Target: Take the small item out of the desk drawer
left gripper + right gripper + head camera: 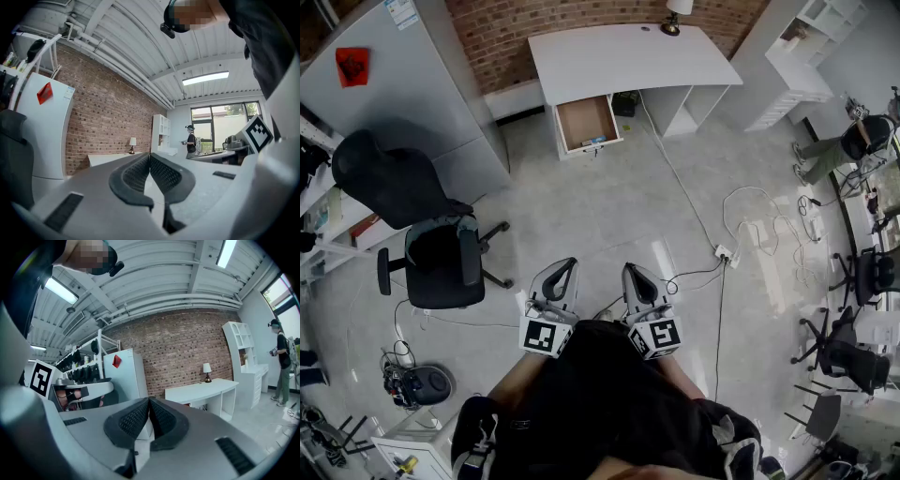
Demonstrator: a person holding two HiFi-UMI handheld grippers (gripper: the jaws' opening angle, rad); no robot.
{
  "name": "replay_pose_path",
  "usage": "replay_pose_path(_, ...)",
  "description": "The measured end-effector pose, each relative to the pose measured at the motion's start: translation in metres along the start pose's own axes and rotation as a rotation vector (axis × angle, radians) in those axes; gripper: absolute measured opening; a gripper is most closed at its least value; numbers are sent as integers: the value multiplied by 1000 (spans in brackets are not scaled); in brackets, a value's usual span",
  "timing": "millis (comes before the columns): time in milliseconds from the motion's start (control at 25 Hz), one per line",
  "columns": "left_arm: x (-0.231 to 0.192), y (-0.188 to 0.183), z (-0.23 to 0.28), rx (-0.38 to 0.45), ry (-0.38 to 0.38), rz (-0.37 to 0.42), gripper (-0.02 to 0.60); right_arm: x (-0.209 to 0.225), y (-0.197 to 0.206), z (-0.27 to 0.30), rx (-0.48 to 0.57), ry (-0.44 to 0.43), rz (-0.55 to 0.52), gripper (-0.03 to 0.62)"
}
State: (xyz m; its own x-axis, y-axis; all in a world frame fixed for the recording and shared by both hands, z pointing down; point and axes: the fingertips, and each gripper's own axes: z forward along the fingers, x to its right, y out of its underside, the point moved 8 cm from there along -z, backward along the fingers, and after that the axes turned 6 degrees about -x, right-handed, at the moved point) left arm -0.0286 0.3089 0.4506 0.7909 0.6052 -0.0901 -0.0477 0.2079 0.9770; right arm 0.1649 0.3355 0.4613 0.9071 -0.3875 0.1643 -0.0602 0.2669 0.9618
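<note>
The approach is judged to be the step in hand: the desk (619,56) is seen at the top centre of the head view, well apart from both grippers at the lower centre. The drawer (584,120) is already pulled open, and the item (594,142), small and bluish, is made out at its near edge; more cannot be told. The left gripper (566,267) and right gripper (634,273) are both clenched, pads together, with nothing grasped. For the next move, the floor must be crossed toward the desk and one claw released above the drawer. A cable (680,183) is laid across the floor from the desk to a power strip (725,253) right of centre, near the path. A chair (431,253) is parked at the left, clear of it.
</note>
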Motion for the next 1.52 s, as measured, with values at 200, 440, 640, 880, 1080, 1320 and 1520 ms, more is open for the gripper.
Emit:
replay_pose_path(200,-12,-2,3,62,13,24,9,-4,0,10,-5,1,-15,26)
replay_pose_path(440,-43,-2,3,-1,26,-16,9,-19,-4,36,-2,30,-4,26)
replay_pose_path(640,-81,0,-2,-2,49,-45,9,-38,-6,71,-8,60,-15,26)
replay_pose_path(880,-120,8,0,-30,95,-71,9,-59,-6,106,-5,109,-1,26)
replay_pose_path(1080,-133,12,0,-25,99,-86,9,-66,-7,124,-21,105,-4,26)
replay_pose_path(1320,-162,13,29,-29,75,-108,9,-52,-11,167,-29,78,-12,26)
replay_pose_path(1520,-181,3,83,-31,58,-120,9,-8,-20,215,-41,47,-6,26)
